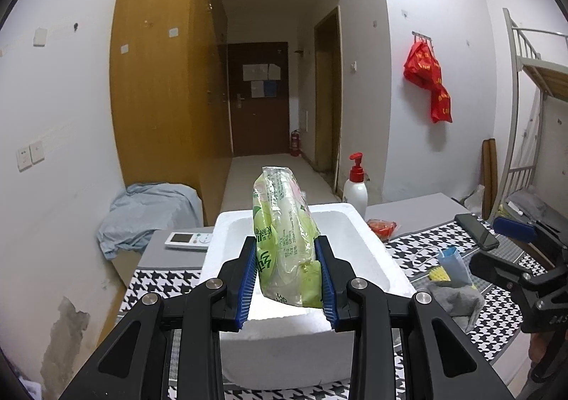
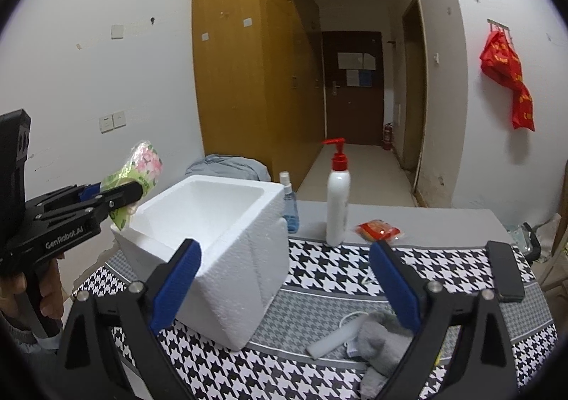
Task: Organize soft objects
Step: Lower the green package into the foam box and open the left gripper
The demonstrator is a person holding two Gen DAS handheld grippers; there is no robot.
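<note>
- Left tongs (image 1: 285, 268): blue pads pinched on the lower half of a green tissue pack (image 1: 284, 240); grip narrow, pack squeezed a little at the waist.
- Pack's long axis runs up and away from the pads, top tilted back; its free end stands above the jaws.
- Foam box (image 1: 369, 258) lies directly under and beyond the pack. In the right wrist view the pack hangs at the box's near-left corner, not yet over the middle of the hollow.
- Judgement: left hand is the one at the box; a short carry inward, then let go, should drop the pack in.
- Right tongs (image 2: 284, 290): jaws wide apart, nothing between them.
- Grey sock (image 2: 376, 339) lies just below and ahead of the right tongs on the checked cloth (image 2: 319, 272), beside the box; likely next pick.
- Farther back: pump bottle (image 2: 337, 201), red packet (image 2: 379, 229).
</note>
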